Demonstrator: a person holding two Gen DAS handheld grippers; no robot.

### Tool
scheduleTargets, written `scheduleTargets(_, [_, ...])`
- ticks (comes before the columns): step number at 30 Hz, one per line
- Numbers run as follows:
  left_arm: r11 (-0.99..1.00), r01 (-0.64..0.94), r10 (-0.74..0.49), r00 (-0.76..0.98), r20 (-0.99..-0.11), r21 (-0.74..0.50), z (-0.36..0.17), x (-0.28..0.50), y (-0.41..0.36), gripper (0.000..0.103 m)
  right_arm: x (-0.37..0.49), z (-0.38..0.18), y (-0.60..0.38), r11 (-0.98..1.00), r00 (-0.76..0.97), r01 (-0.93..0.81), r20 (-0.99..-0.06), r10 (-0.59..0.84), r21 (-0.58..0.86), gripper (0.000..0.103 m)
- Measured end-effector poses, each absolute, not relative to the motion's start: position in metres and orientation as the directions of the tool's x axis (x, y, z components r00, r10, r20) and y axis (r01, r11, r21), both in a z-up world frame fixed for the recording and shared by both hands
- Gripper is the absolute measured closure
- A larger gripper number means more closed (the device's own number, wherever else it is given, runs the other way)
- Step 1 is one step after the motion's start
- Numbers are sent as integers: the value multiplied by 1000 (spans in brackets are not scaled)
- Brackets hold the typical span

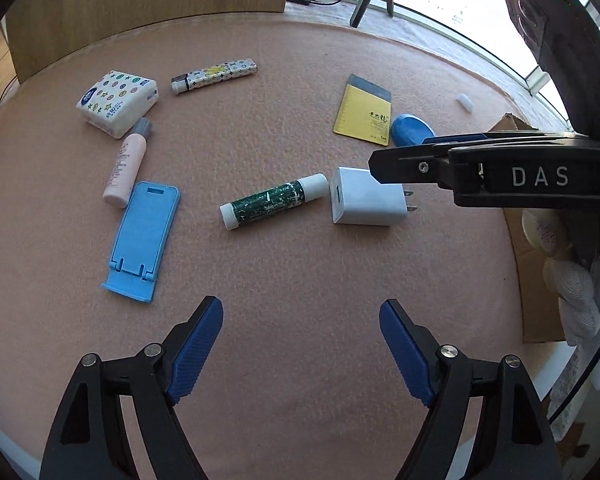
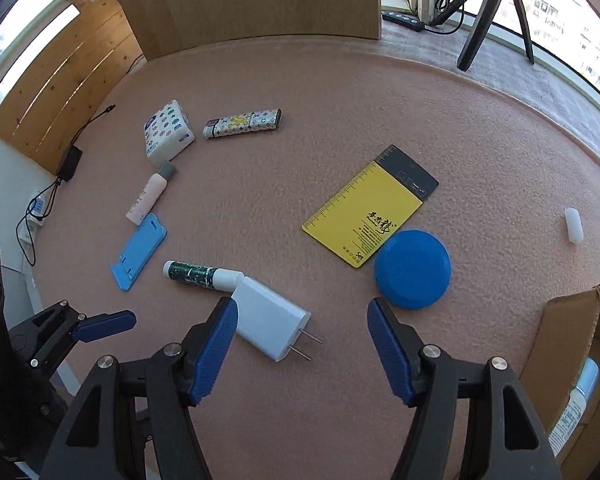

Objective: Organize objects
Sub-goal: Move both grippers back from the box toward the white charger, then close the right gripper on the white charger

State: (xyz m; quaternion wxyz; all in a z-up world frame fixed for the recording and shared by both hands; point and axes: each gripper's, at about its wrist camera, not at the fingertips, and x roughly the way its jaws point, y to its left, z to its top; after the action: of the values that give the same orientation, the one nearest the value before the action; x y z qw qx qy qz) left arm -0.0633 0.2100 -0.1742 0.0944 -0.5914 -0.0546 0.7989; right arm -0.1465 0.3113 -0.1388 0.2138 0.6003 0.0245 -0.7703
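Observation:
Small items lie scattered on a pink felt table (image 1: 300, 264). A white plug charger (image 2: 268, 320) lies partly between the open fingers of my right gripper (image 2: 302, 312), close to its left pad, with its prongs pointing into the gap. The left wrist view shows that gripper (image 1: 376, 166) side-on above the charger (image 1: 366, 198). My left gripper (image 1: 300, 312) is open over bare felt, nearer than a green glue stick (image 1: 274, 202). A yellow card (image 2: 364, 216) and a blue round lid (image 2: 412, 276) lie ahead to the right.
At the left are a tissue pack (image 1: 118, 98), a patterned lighter (image 1: 214, 76), a pink bottle (image 1: 126, 164) and a blue phone stand (image 1: 144, 240). A small white cap (image 2: 573, 225) lies far right. A cardboard box (image 2: 560, 320) at the right edge holds a bottle (image 2: 576, 412).

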Motion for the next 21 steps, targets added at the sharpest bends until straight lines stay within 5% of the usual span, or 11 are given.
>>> scheduleTargets(11, [-963,-69,268,-264,-926,-259,-185,-76,213,21,-149,-163,315,-890,-55,274,-918,-393,365,59])
scheduleTargets(21, [-958,-91,286,-266,-921,-272,-185,-82,213,37,-134,-160,308,-858,-15,285,-894,-449,426,68])
